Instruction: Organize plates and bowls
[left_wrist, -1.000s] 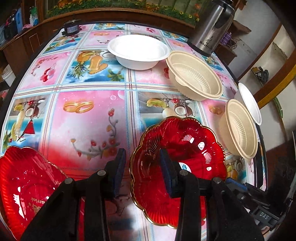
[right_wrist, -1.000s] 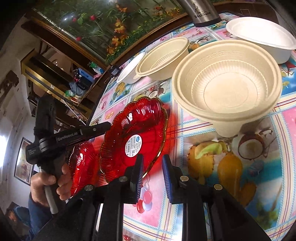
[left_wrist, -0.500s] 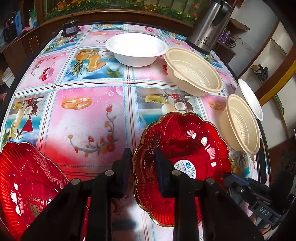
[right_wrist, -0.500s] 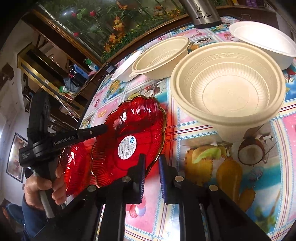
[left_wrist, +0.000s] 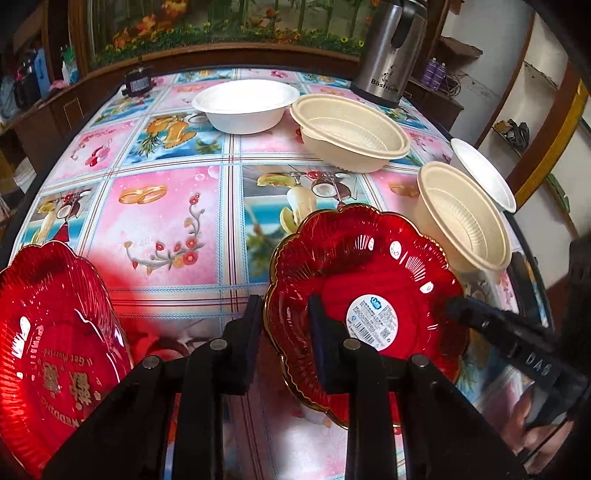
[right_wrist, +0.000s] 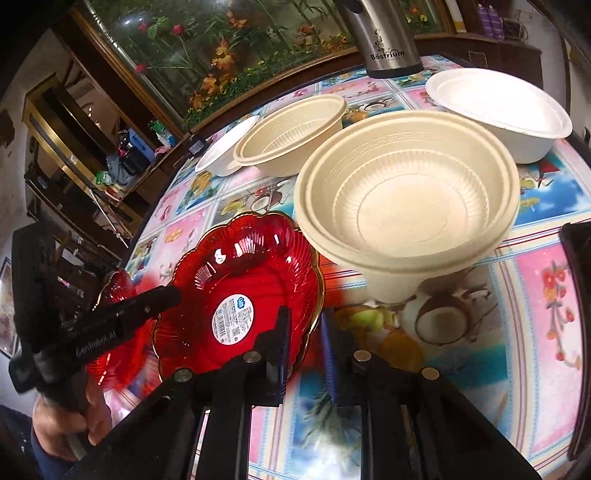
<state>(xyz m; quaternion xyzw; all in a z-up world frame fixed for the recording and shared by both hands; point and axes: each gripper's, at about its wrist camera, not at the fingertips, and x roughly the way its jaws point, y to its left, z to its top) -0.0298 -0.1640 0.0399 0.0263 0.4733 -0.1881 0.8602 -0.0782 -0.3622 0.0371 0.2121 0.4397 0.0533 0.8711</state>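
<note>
The left gripper (left_wrist: 284, 306) is closed on the stickered red plate (left_wrist: 369, 273). One pad sits outside the plate's gold scalloped near-left rim and the other inside it, and the wall of the plate is caught between them.

Well off to this gripper's left lies the gold-lettered red plate (left_wrist: 55, 332), flat on the picture tablecloth (left_wrist: 166, 221) and apart from the held one. Far ahead and slightly left of the fingers, near the table's back edge, is a small black device (left_wrist: 138, 79). Ahead of the fingers stands the far white bowl (left_wrist: 243, 107). Just to its right is the middle beige bowl (left_wrist: 351, 133), and the two rims look very close or touching. Behind that bowl stands a steel flask (left_wrist: 388, 55). The plate's white sticker (left_wrist: 373, 323) faces up just right of the inner pad. Further right and a little ahead, the near beige bowl (left_wrist: 465, 221) sits just beside the plate's far-right rim, and the edge white bowl (left_wrist: 484, 173) sits behind it at the table's edge.

The right gripper (right_wrist: 304, 317) straddles the same plate at its opposite rim, one pad inside and one outside. Its jaws are opening with the rim between them, and a sliver of gap shows beside the gold edge. In its view, a hand (right_wrist: 66, 424) holds the left gripper's handle at the far left. The near beige bowl rises just ahead and to the right of its fingers.
</note>
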